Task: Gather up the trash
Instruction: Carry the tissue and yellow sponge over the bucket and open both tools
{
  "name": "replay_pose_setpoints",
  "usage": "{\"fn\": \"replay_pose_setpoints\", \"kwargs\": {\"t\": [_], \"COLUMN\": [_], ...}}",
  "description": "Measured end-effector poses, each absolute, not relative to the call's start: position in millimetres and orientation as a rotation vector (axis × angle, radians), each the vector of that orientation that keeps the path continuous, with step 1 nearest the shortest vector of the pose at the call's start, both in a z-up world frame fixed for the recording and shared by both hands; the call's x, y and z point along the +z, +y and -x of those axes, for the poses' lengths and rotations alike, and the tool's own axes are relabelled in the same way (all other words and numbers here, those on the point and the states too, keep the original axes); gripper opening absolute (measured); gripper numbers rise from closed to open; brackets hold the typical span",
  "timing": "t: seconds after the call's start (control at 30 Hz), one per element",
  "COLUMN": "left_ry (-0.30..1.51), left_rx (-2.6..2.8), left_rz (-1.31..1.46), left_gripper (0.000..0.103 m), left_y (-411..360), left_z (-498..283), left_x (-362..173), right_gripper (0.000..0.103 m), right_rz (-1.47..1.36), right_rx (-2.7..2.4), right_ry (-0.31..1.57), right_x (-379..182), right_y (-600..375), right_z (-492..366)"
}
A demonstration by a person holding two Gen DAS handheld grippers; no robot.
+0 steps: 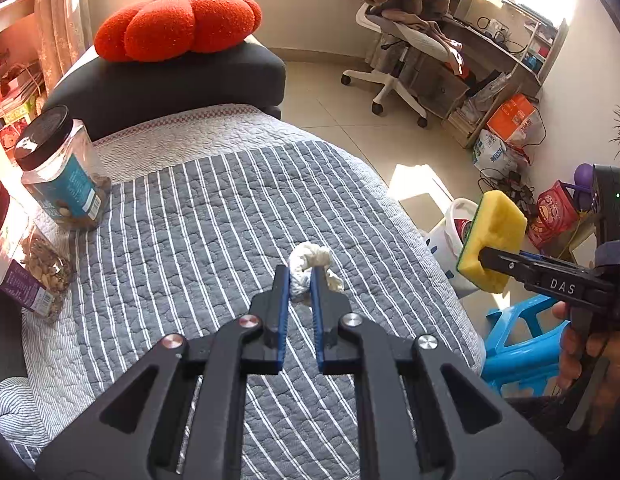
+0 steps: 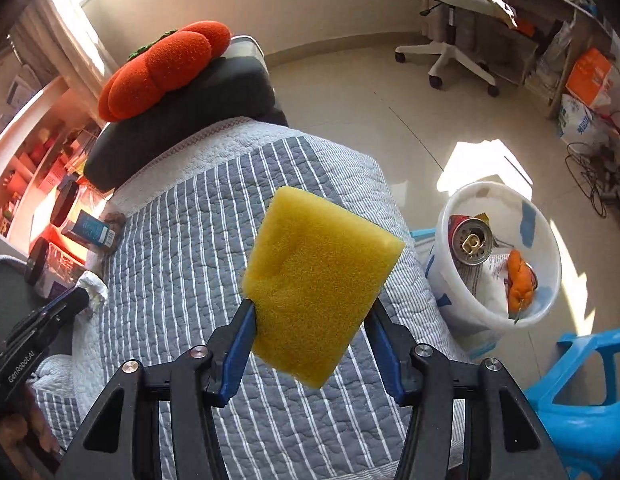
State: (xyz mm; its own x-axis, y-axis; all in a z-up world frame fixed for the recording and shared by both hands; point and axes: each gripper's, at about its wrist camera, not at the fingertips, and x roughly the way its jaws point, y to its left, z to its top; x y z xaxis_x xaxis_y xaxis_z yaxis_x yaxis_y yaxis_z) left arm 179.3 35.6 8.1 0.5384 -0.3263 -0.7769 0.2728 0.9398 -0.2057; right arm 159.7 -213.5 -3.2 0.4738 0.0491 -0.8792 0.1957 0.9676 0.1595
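Yellow foam sponge [image 2: 318, 296] pinched at near edge by right gripper [image 2: 310, 340], light and squashy, short of white bucket [image 2: 550, 280]; crumpled white tissue [image 1: 310, 270] between narrowed left gripper [image 1: 300, 284] fingers on striped quilt [image 1: 190, 220], flimsy, probably gripped mid-wad.

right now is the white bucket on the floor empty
No, the white bucket already holds a drink can, an orange scrap and some paper.
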Motion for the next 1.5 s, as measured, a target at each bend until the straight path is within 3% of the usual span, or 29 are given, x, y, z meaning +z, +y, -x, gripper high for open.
{"fn": "replay_pose_setpoints", "kwargs": {"t": [0.9, 1.13, 1.17, 1.23, 1.27, 1.37, 1.43, 1.5], "left_ry": [0.993, 0.989, 0.986, 0.991, 0.997, 1.021, 1.032, 1.023], "left_rx": [-0.743, -0.753, -0.761, -0.726, -0.7, -0.66, -0.62, -0.587], "left_rz": [-0.083, -0.05, -0.045, -0.064, -0.068, -0.037, -0.051, -0.082], "left_gripper": [0.012, 0.014, 0.02, 0.062, 0.071, 0.08, 0.092, 0.096], "left_y": [-255, -279, -278, -275, -272, -251, -235, -220], "left_z": [-224, -239, -240, -240, -240, -244, -245, -243], "left_x": [-16, -27, -28, -29, -28, -28, -28, -27], "right_gripper": [0.056, 0.057, 0.057, 0.057, 0.057, 0.057, 0.057, 0.057], "right_rz": [-0.503, -0.496, -0.497, -0.498, -0.499, -0.499, -0.497, -0.496], "right_rx": [-0.449, -0.468, -0.467, -0.463, -0.459, -0.449, -0.443, -0.433], "right_ry": [1.007, 1.002, 1.003, 1.001, 1.0, 1.001, 1.005, 1.014], "right_x": [6, 4, 3, 2, 2, 1, 0, -4], "right_y": [-470, -488, -488, -488, -488, -485, -481, -478], "right_z": [-61, -55, -55, -58, -59, -64, -68, -74]}}
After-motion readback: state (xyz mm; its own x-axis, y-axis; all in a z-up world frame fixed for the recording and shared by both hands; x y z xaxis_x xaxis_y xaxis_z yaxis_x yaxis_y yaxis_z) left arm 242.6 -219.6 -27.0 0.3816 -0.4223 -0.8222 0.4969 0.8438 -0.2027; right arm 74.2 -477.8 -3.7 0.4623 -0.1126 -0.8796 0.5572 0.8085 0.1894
